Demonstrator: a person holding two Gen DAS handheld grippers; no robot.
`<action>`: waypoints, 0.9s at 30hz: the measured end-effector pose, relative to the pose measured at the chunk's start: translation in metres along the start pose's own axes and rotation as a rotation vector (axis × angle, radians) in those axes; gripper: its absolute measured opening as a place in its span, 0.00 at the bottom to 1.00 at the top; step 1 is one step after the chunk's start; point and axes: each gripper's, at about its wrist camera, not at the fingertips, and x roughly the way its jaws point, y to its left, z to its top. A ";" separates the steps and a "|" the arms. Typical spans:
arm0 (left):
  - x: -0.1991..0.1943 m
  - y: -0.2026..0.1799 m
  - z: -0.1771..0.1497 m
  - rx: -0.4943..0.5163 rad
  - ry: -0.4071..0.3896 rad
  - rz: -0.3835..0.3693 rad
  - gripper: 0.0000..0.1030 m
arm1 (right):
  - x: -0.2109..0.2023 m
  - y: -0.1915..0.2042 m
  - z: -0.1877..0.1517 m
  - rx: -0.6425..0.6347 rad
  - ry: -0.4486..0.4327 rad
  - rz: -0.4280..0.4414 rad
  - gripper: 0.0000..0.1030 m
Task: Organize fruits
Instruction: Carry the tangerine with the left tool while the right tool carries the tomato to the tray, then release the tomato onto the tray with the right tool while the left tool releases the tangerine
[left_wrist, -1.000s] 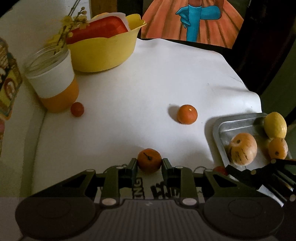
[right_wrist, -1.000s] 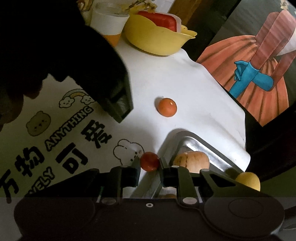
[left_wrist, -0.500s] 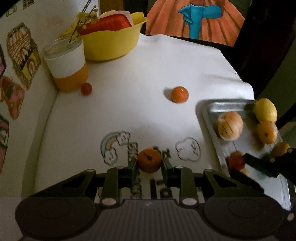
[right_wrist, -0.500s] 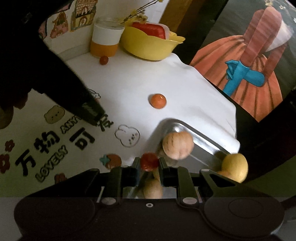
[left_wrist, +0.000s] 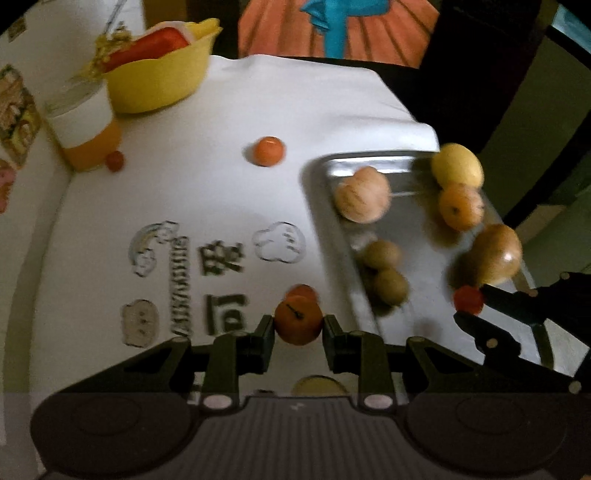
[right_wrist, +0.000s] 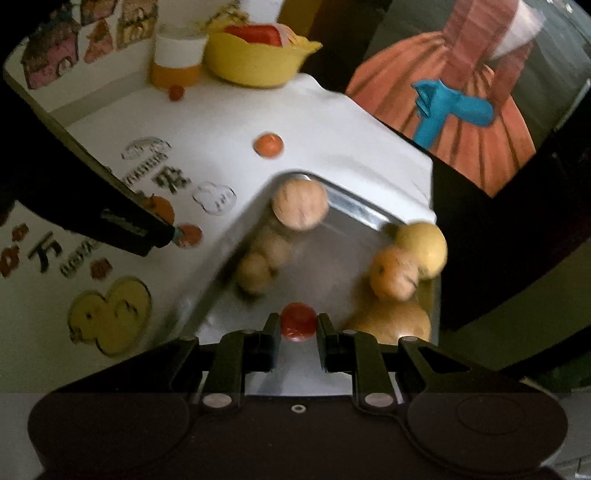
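My left gripper (left_wrist: 298, 325) is shut on a small orange fruit (left_wrist: 297, 321), held above the printed white tablecloth just left of the metal tray (left_wrist: 417, 236). My right gripper (right_wrist: 298, 326) is shut on a small red tomato (right_wrist: 298, 320) over the near part of the tray (right_wrist: 351, 210); in the left wrist view the same tomato (left_wrist: 468, 300) shows at the right gripper's tips. In the tray lie a pale striped fruit (left_wrist: 362, 199), a yellow lemon (left_wrist: 457, 165), an orange (left_wrist: 461, 206), a brownish fruit (left_wrist: 495, 253) and two small tan fruits (left_wrist: 384, 269).
A loose orange fruit (left_wrist: 269, 150) sits mid-table. A small red fruit (left_wrist: 115, 160) lies beside a glass jar (left_wrist: 83, 125) at the far left. A yellow bowl (left_wrist: 159, 83) with red contents stands behind. The table edge drops off just beyond the tray's right side.
Both grippers have moved back and to the right with their fruits. The right one now holds the tomato further over the tray; the left one is nearer the tray's left rim.
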 end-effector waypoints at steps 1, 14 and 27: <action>0.000 -0.005 0.000 0.009 0.001 -0.005 0.30 | 0.000 -0.003 -0.004 0.005 0.007 -0.004 0.21; 0.005 -0.063 -0.009 0.118 0.028 -0.063 0.30 | 0.002 -0.028 -0.036 0.077 0.070 -0.028 0.21; 0.009 -0.076 -0.015 0.138 0.049 -0.052 0.30 | 0.002 -0.039 -0.047 0.104 0.085 -0.019 0.27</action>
